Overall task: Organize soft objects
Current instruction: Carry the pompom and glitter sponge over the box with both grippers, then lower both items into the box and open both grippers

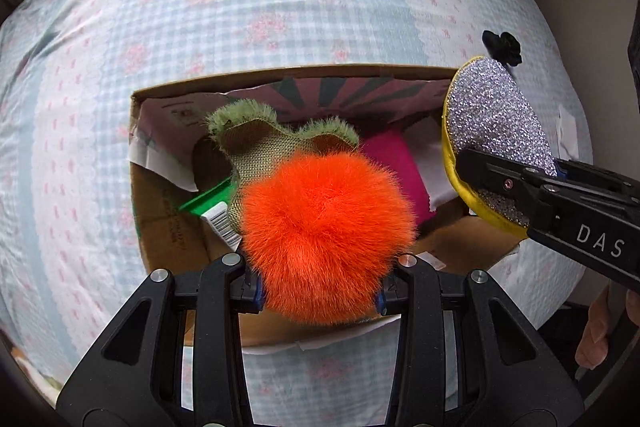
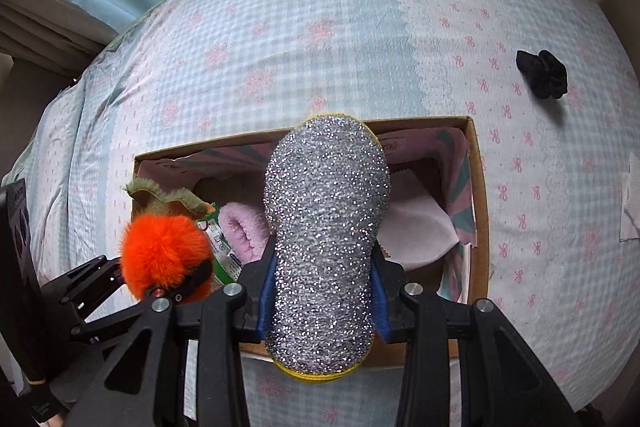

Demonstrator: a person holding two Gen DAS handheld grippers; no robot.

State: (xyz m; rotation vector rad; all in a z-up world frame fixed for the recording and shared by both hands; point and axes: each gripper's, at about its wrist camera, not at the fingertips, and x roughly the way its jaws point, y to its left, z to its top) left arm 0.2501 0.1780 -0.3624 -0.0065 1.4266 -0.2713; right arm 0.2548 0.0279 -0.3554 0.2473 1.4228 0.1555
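Left gripper (image 1: 320, 291): clenched on the orange pompom (image 1: 326, 235), pads squeezing the fur from both sides. A green furry leaf piece (image 1: 260, 143) projects from the pompom's far side, so the item reads as a plush carrot-like toy held by its body. It hangs directly over the open cardboard box (image 1: 288, 73), pointing down into it. Judgement: held this way so that letting go drops it straight inside.

Right gripper (image 2: 324, 291): clamped across the waist of a silver glitter sponge (image 2: 326, 211) with a yellow rim; blue pads press its narrow middle. Gripping the waist keeps the pads from sliding off the wider ends. The sponge is over the box's middle in the right wrist view; in the left wrist view it sits at the box's right-hand edge, beside the pompom and apart from it.

Box contents visible: a pink fluffy item (image 2: 240, 231), a magenta cloth (image 1: 390, 163), a white cloth (image 2: 416, 227), a green package with a barcode label (image 1: 218, 207). Exact stacking under the held items is hidden.

Outward: the box rests on a checked bedspread (image 1: 200, 7) with pink motifs. A black scrunchie (image 2: 542, 73) lies on the spread beyond the box's far right corner, well apart from it, not yet collected. A scrap of white paper (image 2: 632, 211) sits at the right margin.

Judgement: both hands at the deposit step; scrunchie remains.
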